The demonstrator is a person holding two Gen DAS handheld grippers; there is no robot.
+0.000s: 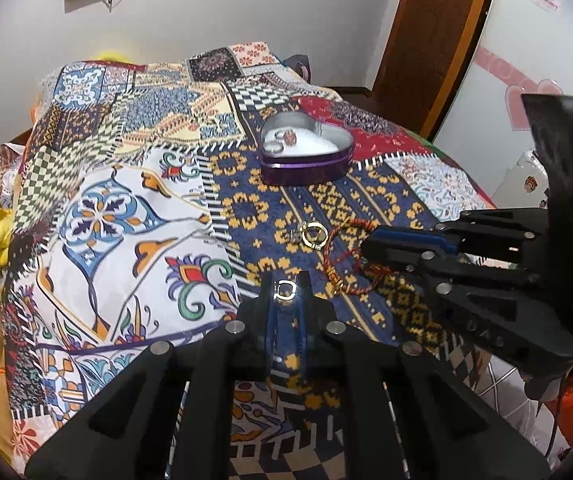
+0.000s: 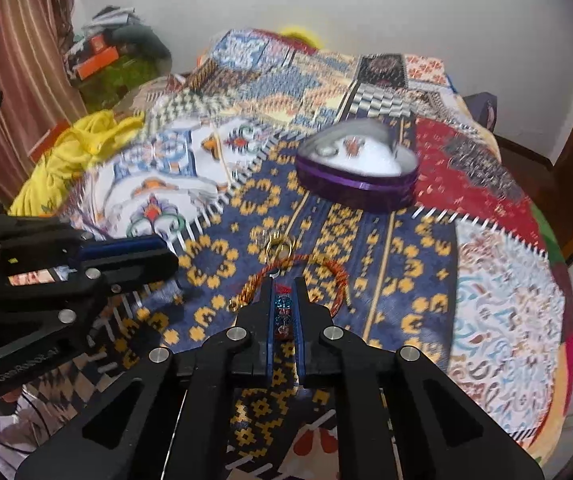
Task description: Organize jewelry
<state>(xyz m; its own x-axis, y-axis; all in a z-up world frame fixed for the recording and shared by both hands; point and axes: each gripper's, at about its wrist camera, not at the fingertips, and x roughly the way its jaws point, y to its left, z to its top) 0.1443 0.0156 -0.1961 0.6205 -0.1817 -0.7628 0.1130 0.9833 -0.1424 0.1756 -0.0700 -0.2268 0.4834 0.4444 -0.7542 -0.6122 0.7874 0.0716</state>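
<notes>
The left gripper [image 1: 285,289] pinches a small gold ring [image 1: 286,290] tight at its tips, just above the colourful blanket [image 1: 126,200]. The right gripper [image 2: 284,289] is clenched on a red cord bracelet [image 2: 286,266] with beads that lies on the blanket. More gold rings [image 1: 313,234] lie close by, and the purple heart tin [image 1: 306,160] sits farther back, open, with a few small pieces inside.

A purple heart-shaped tin [image 1: 306,160] lies open, rings inside; gold hoops [image 1: 313,234] and a red cord bracelet [image 1: 352,256] lie nearer.
</notes>
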